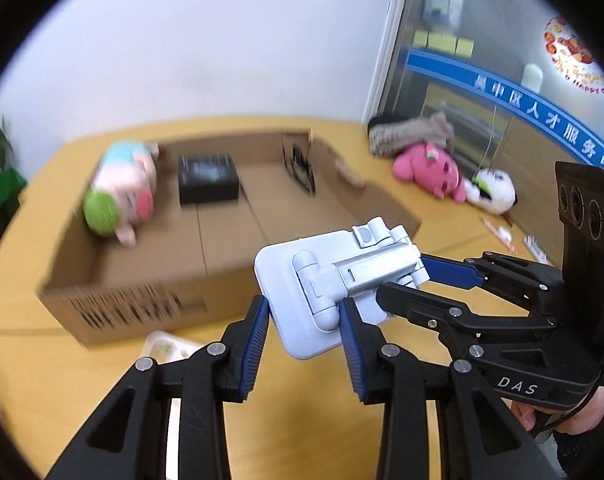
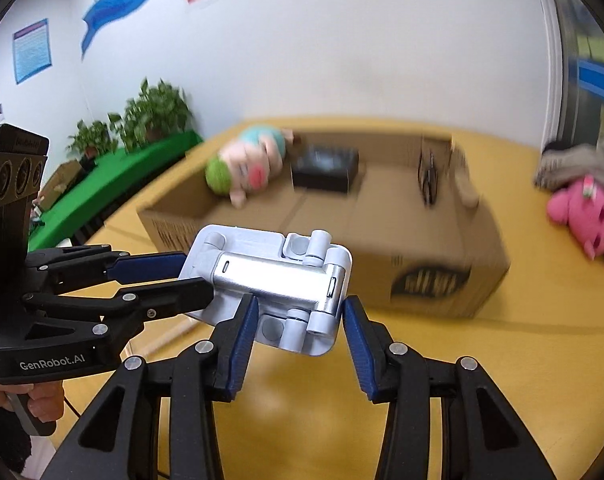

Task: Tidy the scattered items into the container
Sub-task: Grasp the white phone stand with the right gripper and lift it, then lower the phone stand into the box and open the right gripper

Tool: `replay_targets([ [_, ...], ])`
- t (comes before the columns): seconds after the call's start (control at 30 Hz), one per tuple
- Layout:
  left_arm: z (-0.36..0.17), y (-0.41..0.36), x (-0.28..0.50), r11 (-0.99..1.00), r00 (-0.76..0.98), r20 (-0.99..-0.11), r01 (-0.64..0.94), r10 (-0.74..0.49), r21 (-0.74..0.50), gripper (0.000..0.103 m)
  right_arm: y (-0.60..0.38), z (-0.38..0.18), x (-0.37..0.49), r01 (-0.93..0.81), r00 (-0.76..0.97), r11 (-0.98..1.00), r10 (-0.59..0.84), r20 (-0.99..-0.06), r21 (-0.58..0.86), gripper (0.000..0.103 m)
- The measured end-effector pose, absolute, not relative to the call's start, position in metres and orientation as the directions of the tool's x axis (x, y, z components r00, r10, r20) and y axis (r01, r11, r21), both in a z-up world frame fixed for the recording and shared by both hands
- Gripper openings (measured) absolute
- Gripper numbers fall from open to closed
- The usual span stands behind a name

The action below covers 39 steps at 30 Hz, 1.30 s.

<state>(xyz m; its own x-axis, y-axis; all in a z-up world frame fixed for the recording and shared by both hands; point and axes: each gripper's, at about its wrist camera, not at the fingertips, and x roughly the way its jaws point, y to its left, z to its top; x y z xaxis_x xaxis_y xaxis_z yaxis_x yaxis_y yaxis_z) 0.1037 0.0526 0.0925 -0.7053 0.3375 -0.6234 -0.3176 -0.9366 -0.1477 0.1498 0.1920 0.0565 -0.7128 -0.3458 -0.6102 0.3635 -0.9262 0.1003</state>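
Note:
A pale blue and silver folding phone stand [image 1: 302, 280] [image 2: 278, 276] hangs above the yellow table, gripped from two sides. My left gripper [image 1: 303, 314] [image 2: 194, 276] is shut on one end of it. My right gripper [image 2: 300, 308] [image 1: 403, 278] is shut on the other end, at a right angle to the left. Just behind stands the open cardboard box [image 1: 238, 248] [image 2: 421, 264]. It holds a plush pig with a green cap [image 1: 122, 192] [image 2: 246, 168], a small black box [image 1: 208, 178] [image 2: 325, 168] and a dark item leaning on its far wall [image 1: 300, 164].
On the yellow table [image 1: 321, 420] outside the box lie a pink plush [image 1: 425, 172] [image 2: 585, 220], a white plush [image 1: 493, 188], a grey bag [image 1: 409, 132] and thin strips [image 1: 501, 236]. A pale packet [image 1: 166, 348] lies in front of the box. Potted plants [image 2: 150, 116] stand on a green ledge.

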Motion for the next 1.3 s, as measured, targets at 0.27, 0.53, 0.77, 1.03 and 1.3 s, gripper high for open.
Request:
replay_targets([
  [0.27,0.136,0.030,0.076,-0.950,-0.783,-0.546,-0.297,0.299,-0.094,0.035,0.168,0.114,0.122,0.401,-0.775,-0.915,-0.363,-0.518,0.040,0.047],
  [0.53,0.150,0.008,0.012,-0.958,-0.784,-0.557,-0.274,0.273,-0.085,0.035,0.147,0.134,0.054,0.421,-0.764,-0.905,-0.390,-0.514,0.061,0.047],
  [0.77,0.109,-0.019,-0.029,-0.969,-0.711,-0.664,-0.231,0.231,-0.089,0.035,0.123,0.098,-0.006,0.429,-0.684,-0.892,-0.423,-0.594,0.141,0.047],
  [1.03,0.040,-0.043,-0.057,-0.978,-0.538,-0.818,-0.147,0.204,-0.147,0.035,0.092,0.013,-0.052,0.391,-0.496,-0.881,-0.445,-0.746,0.266,0.045],
  [1.3,0.010,-0.052,-0.059,-0.982,-0.445,-0.876,-0.112,0.184,-0.149,0.034,0.081,-0.026,-0.064,0.358,-0.375,-0.889,-0.416,-0.828,0.285,0.045],
])
